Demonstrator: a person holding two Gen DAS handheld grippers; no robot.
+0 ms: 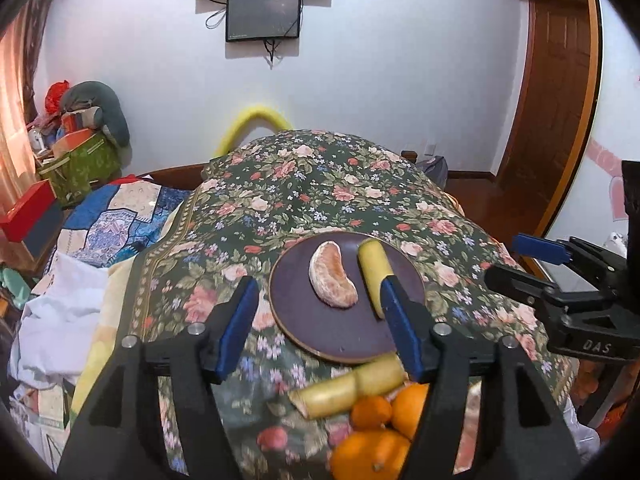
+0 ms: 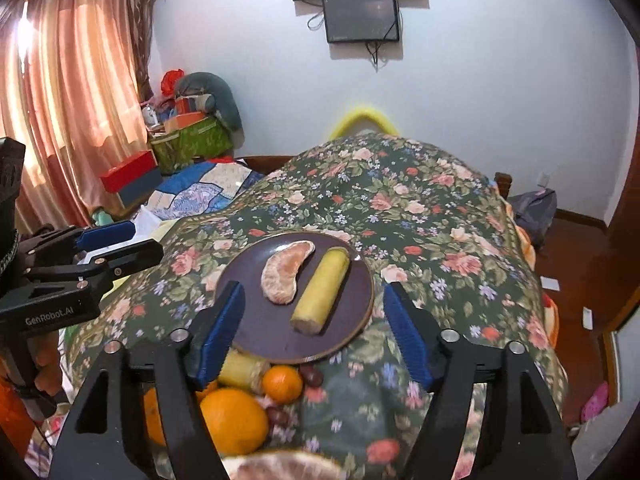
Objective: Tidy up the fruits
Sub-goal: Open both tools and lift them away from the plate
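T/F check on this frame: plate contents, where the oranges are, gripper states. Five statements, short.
1. The dark plate holds a peeled citrus wedge and a banana piece. True.
2. The oranges lie on the plate. False: they lie on the floral cloth, nearer the camera than the plate.
3. The left hand-held gripper is shut on the banana piece. False: its jaws stand open with nothing gripped.
4. The right hand-held gripper is open and empty. True.
5. The wedge and the banana piece lie side by side. True.
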